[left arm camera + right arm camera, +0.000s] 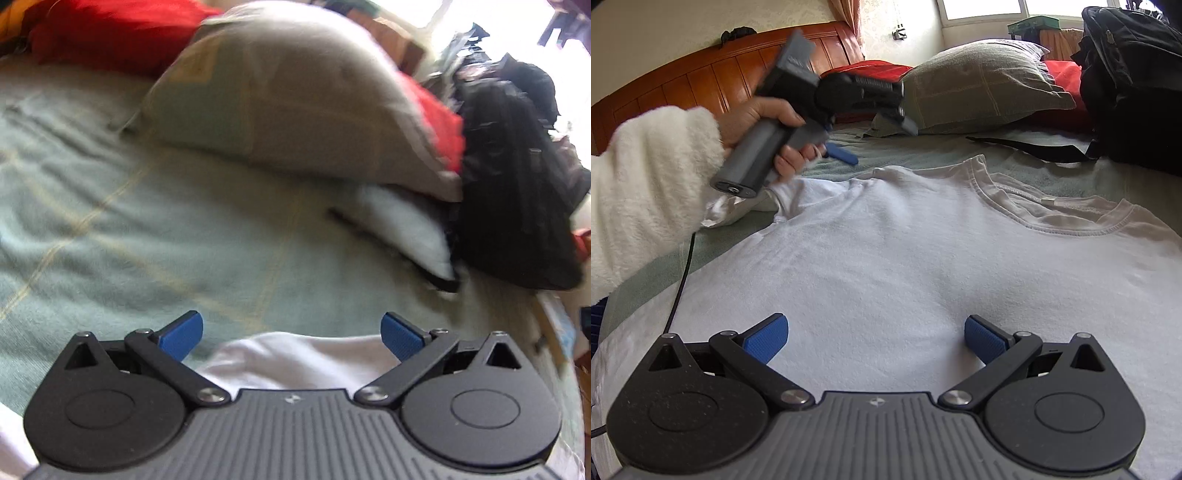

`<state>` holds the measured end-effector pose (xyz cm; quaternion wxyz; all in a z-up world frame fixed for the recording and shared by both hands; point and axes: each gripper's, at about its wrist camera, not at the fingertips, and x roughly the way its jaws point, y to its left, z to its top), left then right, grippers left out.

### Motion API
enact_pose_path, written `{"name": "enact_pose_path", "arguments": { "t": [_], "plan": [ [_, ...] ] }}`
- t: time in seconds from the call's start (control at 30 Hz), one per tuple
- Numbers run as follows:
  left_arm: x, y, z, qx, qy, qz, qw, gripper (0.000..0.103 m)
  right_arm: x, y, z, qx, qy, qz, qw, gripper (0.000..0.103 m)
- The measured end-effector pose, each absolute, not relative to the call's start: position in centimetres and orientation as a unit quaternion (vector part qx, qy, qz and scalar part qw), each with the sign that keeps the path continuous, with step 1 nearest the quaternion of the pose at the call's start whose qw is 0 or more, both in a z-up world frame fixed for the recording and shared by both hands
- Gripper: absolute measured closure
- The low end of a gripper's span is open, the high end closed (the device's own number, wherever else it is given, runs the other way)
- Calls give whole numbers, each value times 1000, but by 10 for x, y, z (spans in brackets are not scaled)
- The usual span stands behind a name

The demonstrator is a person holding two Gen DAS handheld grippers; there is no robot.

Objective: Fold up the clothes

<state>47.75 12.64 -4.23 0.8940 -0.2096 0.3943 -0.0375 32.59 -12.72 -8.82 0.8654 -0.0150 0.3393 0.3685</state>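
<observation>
A white T-shirt lies flat, front up, on the green bedsheet, with its collar toward the far right. My right gripper hovers open over the shirt's chest, nothing between its blue pads. A hand in a white fleece sleeve holds my left gripper tilted above the shirt's crumpled left sleeve, and one blue finger shows. In the left wrist view my left gripper is open and empty, with an edge of the T-shirt just below it.
A grey-green pillow and a red blanket lie at the head of the bed by the wooden headboard. A black backpack with a loose strap sits far right. A thin black cable hangs at left.
</observation>
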Motion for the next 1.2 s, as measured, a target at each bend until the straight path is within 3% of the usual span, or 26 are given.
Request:
{"name": "enact_pose_path", "arguments": {
  "t": [0.2, 0.5, 0.7, 1.2],
  "plan": [
    [486, 94, -62, -211, 459, -104, 857, 1, 325, -127, -88, -17, 339, 368, 866, 0],
    [524, 89, -73, -209, 438, -44, 874, 1, 323, -125, -89, -25, 336, 365, 868, 0],
    [501, 88, -47, -208, 434, -68, 874, 1, 323, -128, -88, -19, 336, 366, 867, 0],
    [502, 75, -71, -232, 448, -60, 861, 1, 322, -126, -88, -28, 335, 362, 869, 0]
  ]
}}
